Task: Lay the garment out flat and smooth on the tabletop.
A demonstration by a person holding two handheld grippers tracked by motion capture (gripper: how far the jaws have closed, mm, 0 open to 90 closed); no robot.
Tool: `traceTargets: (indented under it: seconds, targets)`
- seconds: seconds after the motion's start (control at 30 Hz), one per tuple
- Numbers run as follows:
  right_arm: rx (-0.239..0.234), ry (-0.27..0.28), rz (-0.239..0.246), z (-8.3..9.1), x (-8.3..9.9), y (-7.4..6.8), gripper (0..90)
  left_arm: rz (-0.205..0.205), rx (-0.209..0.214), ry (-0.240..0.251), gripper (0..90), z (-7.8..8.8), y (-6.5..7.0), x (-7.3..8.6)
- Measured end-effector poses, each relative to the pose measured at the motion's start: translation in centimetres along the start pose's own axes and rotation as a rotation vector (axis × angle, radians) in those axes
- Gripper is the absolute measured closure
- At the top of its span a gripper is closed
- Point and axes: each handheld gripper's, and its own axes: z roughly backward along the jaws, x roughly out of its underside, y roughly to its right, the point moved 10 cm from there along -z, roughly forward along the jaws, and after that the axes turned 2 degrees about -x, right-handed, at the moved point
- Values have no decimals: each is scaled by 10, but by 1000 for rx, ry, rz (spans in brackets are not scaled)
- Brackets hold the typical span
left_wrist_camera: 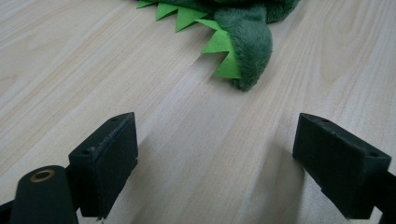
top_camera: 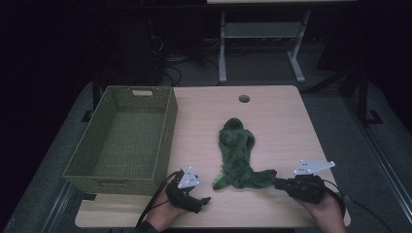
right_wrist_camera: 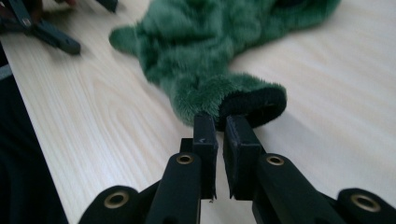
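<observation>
Right gripper view: right gripper (right_wrist_camera: 218, 122) nearly closed, apparently pinching green plush toy's (right_wrist_camera: 219, 51) cuff; left gripper (left_wrist_camera: 215, 154) wide.

We see a dark green plush garment (top_camera: 236, 155) with bright lime-green zigzag trim (left_wrist_camera: 219, 44) and a black cuff lining (right_wrist_camera: 254, 105). Our basket (top_camera: 167, 128) is olive-green woven, the table (top_camera: 282, 121) pale wood grain, both grippers black.

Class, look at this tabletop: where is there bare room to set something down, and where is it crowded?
Free: the far right of the table, between the round hole and the green plush garment, and inside the wicker basket. Crowded: the near edge, where left gripper, garment and right gripper meet.
</observation>
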Motion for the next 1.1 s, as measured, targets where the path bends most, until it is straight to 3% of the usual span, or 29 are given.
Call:
traceTargets:
  seconds: [0.47,0.57,0.9,1.1]
  targets:
    - [-2,47,130,-20,-56,-7,839,-3,-1,0,133,0,0,0]
    - [-21,51,151,-26,-66,-11,838,-2,-2,2,133,0,0,0]
    - [-69,22,197,-69,-89,-22,813,-3,-1,2,133,0,0,0]
    - [-50,25,205,-85,-102,-25,720,-4,1,1,133,0,0,-1]
